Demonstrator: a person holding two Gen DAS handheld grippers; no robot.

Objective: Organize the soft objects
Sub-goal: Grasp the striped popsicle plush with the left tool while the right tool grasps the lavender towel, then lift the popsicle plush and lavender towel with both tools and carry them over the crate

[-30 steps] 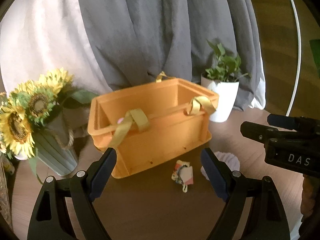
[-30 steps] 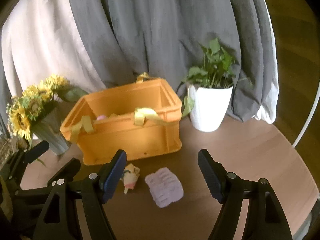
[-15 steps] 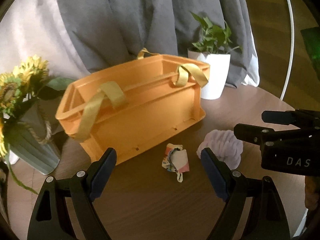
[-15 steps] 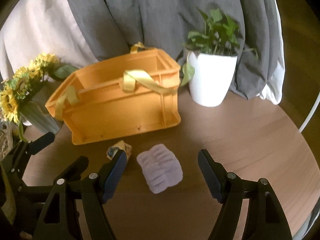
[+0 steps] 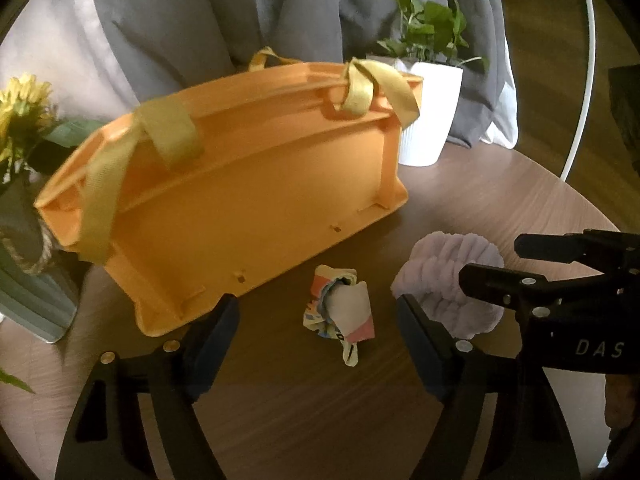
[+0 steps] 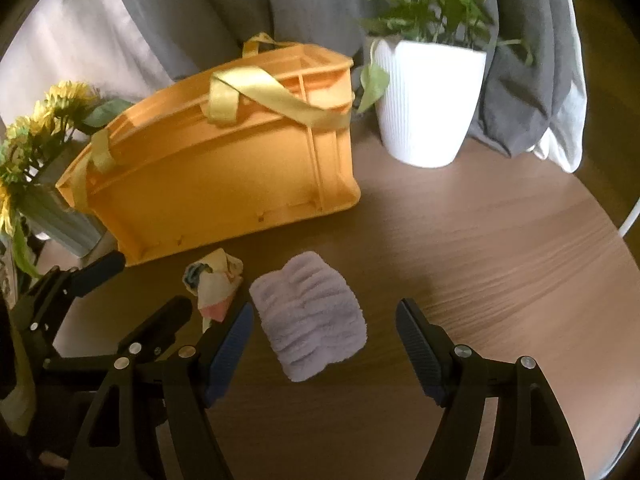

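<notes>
Lilac cloth point(image 6: 310, 314) lay between spread right tongs point(image 6: 324, 346); closing, empty left tongs point(image 5: 318, 334) might collide beside scrap point(image 5: 344, 312).

— Can you read anything here?
— Only "DAS", in pale letters on the black body of your right gripper point(image 5: 560, 276), seen from the left wrist. Nothing else carries legible writing.

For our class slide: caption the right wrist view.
Open right gripper poised over a lilac towel before an orange crate.
</notes>
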